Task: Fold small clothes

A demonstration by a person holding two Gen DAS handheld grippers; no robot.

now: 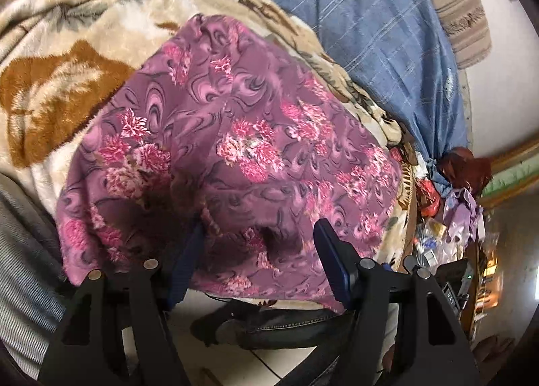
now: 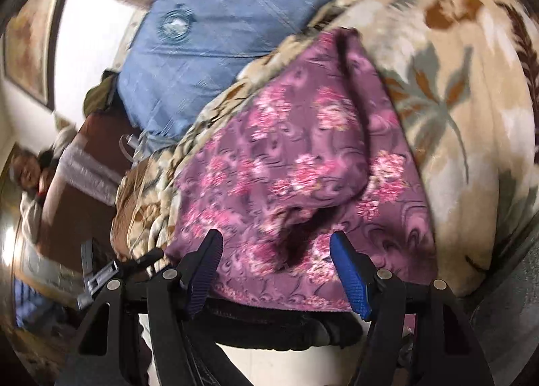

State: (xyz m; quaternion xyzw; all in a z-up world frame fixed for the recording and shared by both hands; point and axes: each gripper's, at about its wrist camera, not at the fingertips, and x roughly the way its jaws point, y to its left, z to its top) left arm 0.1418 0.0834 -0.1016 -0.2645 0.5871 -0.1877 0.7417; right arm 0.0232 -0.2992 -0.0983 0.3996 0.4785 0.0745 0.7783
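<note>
A purple cloth with pink flowers (image 1: 235, 156) lies spread over a beige fleece blanket; it also shows in the right wrist view (image 2: 303, 163). Its near edge hangs over the bed's edge. My left gripper (image 1: 259, 234) is open at that near edge, with the blue fingers (image 1: 331, 254) on either side of a dark fold in the cloth. My right gripper (image 2: 276, 244) is open too, its fingers (image 2: 347, 271) astride the near hem around a dark crease. Neither jaw is closed on the cloth.
The beige and brown floral blanket (image 1: 67, 82) covers the bed. A blue quilt (image 1: 387, 32) lies behind it. Clutter (image 1: 448, 217) sits on a surface at the right. A dark shoe (image 1: 269, 325) and tiled floor lie below. A person (image 2: 30, 183) is at the far left.
</note>
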